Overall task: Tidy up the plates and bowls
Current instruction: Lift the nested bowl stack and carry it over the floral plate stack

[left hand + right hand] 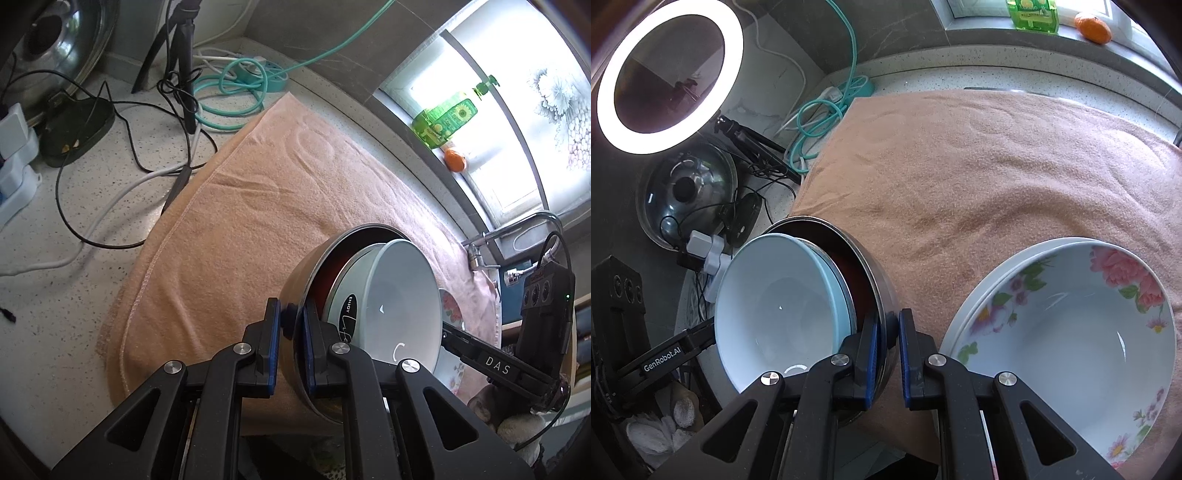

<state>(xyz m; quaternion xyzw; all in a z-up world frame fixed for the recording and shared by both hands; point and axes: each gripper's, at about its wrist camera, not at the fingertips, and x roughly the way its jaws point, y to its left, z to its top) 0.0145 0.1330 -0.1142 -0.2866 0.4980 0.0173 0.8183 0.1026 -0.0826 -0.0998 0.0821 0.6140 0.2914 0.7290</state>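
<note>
Desk surface, pale and speckled, carries everything, and most of it lies under a peach towel. At nine to twelve o'clock in the right wrist view sit a lit ring light, a glass pot lid and a tangle of teal cable.

Next in size is the floral bowl, resting on the towel at four o'clock in that view, with the rim of another white dish showing beneath it, so a second pile seems started.

At seven o'clock a steel-sided bowl is held tilted, with a pale blue bowl nested inside it. Both tools grip this stack: the right gripper has its fingers drawn narrow on the steel rim, and the left gripper is likewise clamped on the same rim at six o'clock in its own view.

Judging by this, nesting of the two bowls looks done; what seems left is setting the stack down level and perhaps joining it with the floral pile. Whether more dishes wait elsewhere cannot be told.
</note>
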